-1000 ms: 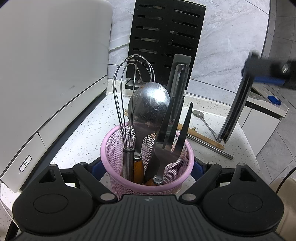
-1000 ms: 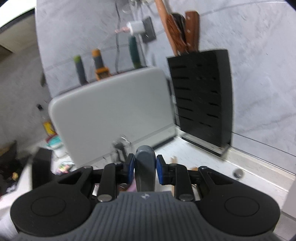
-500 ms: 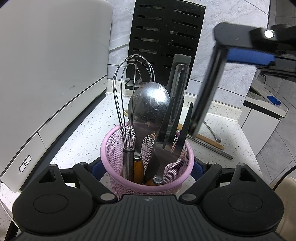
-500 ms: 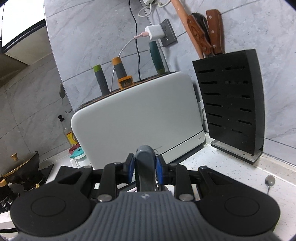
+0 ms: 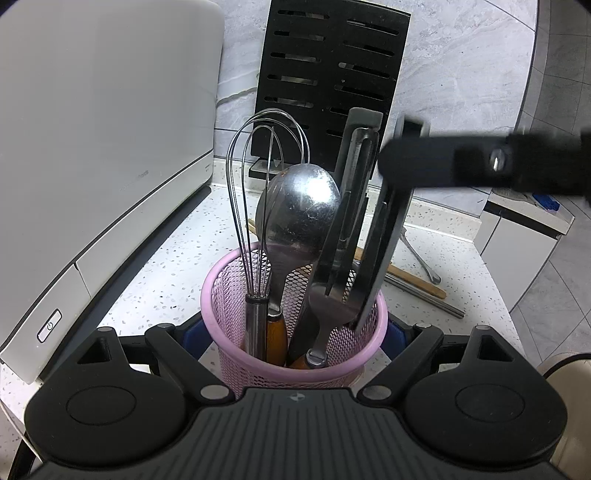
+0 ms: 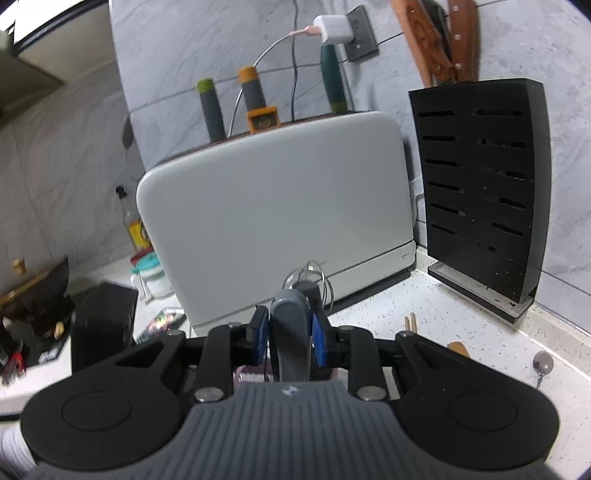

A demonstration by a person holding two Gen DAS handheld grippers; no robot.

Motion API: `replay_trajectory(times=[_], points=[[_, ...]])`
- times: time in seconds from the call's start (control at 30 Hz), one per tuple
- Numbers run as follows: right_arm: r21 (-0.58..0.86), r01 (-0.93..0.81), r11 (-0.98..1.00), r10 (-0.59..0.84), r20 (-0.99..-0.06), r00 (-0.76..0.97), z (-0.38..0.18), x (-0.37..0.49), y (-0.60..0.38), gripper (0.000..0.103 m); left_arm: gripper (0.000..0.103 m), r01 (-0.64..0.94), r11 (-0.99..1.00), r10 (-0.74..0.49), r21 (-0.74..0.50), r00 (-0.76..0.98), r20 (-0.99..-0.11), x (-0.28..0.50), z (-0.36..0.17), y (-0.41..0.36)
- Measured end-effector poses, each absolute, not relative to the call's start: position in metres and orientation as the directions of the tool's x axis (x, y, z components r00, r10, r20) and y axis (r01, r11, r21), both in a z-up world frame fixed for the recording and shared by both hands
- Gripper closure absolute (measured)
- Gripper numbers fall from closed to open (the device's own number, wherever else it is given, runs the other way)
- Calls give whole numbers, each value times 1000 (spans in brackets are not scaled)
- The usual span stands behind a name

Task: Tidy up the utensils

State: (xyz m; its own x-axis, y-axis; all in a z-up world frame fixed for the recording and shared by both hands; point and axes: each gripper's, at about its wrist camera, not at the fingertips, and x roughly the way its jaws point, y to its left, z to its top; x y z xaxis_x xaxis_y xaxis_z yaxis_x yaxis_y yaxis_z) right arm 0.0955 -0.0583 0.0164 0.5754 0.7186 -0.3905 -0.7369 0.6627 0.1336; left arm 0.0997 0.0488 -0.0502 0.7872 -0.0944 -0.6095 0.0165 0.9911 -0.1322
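Gripping a smooth grey handle (image 6: 290,332), right fingers (image 6: 318,341) hover over the left-gripped pink mesh cup (image 5: 295,354).

Home kitchen. Speckled white stone countertop (image 5: 207,229), grey marbled wall tiles (image 6: 207,44). Large white appliance (image 6: 280,206) against wall, tool handles poking from top. Black slotted knife block (image 6: 480,192) right of it, wooden knife handles (image 6: 447,40) above. Wall socket with white charger (image 6: 338,27). Pink mesh utensil holder (image 5: 291,365) near, holding whisk (image 5: 264,177), ladle, fork. Dark wok (image 6: 40,291) far left.
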Motion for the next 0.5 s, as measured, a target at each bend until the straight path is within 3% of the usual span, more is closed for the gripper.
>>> replay_trajectory(times=[0.5], points=[[-14,-803,596,659,-562,500,-8,110,-34,80,1,18,991,-96,-132,787,-609,100,-50,49]])
